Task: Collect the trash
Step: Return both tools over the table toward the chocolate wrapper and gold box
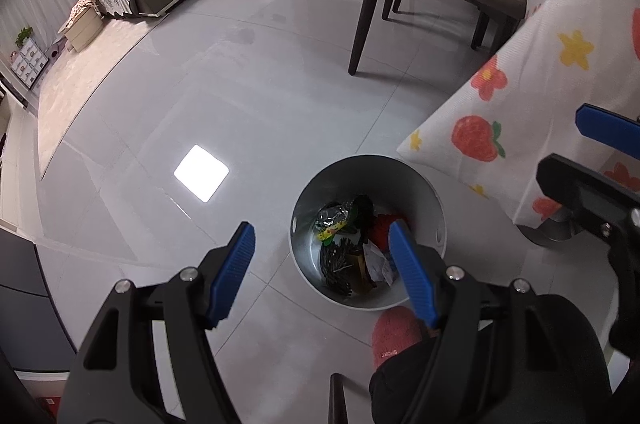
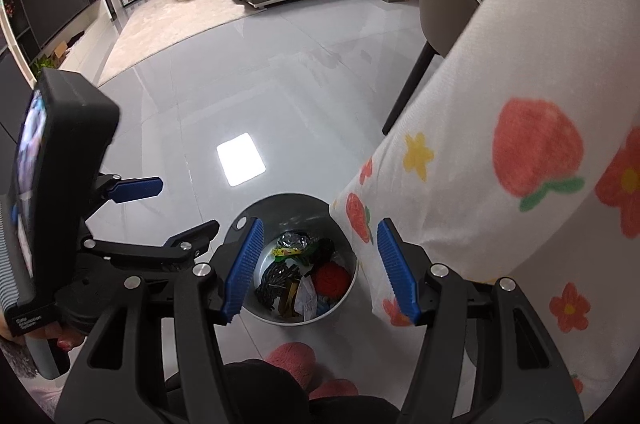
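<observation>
Grey metal makes the bin [image 1: 368,236], which sits on the floor [image 1: 240,104] by the desk's cloth [image 1: 520,96] so trash can drop in. Our left gripper [image 1: 322,264] hangs wide open and empty at six o'clock. Our right gripper [image 2: 320,268] is open and empty too, right above the trash [image 2: 304,272]. Only the right view shows the TV wall [image 2: 52,8].
</observation>
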A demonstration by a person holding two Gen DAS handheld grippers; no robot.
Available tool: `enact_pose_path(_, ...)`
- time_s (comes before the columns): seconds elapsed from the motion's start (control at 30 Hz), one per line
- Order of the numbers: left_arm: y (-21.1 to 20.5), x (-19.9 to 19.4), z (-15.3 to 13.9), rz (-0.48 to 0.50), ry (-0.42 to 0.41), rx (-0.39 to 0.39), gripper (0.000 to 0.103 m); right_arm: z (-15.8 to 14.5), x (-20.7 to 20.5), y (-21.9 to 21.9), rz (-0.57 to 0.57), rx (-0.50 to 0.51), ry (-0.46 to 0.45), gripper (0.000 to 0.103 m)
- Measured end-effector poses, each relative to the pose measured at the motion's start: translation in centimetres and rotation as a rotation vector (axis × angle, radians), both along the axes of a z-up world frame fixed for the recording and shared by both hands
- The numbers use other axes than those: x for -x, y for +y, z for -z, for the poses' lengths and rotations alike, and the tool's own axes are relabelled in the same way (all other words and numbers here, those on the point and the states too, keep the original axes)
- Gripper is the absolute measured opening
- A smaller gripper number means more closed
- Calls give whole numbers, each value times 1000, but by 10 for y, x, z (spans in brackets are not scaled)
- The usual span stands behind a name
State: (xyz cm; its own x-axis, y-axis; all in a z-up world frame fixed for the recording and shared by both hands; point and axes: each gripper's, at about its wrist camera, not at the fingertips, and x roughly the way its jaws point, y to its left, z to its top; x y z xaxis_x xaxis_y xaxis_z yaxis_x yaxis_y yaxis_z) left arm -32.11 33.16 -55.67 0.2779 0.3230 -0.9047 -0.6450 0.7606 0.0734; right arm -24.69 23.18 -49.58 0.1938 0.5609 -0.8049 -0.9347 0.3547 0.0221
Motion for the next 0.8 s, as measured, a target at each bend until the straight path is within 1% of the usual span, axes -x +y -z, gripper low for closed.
enact_pose_path(0.17, 9, -6, -18, -35, 15, 2, 70, -26, 2, 9, -50, -9, -29, 58)
enact_pose_path(0.27, 13, -9, -37, -46, 28, 9, 70, -49, -1, 13, -68, -5, -23, 58)
enact_pose_path(0.33, 14, -11, -56, -47, 37, 17, 70, -68, -4, 14, -70, 4, -7, 58)
enact_pose_path(0.43, 12, -13, -93, -40, 40, 19, 70, -104, -8, 13, -68, 7, 12, 58)
enact_pose_path(0.57, 13, -20, -152, -25, 27, 17, 70, -163, -15, 10, -60, 1, 12, 58)
enact_pose_path(0.6, 13, -23, -170, -18, 21, 15, 70, -180, -18, 8, -53, -1, 9, 58)
enact_pose_path(0.67, 12, -29, -197, -3, 9, 8, 70, -207, -23, 4, -38, -7, 6, 58)
enact_pose_path(0.8, 7, -46, -246, 36, -16, 0, 70, -260, -42, -9, 15, -24, -2, 58)
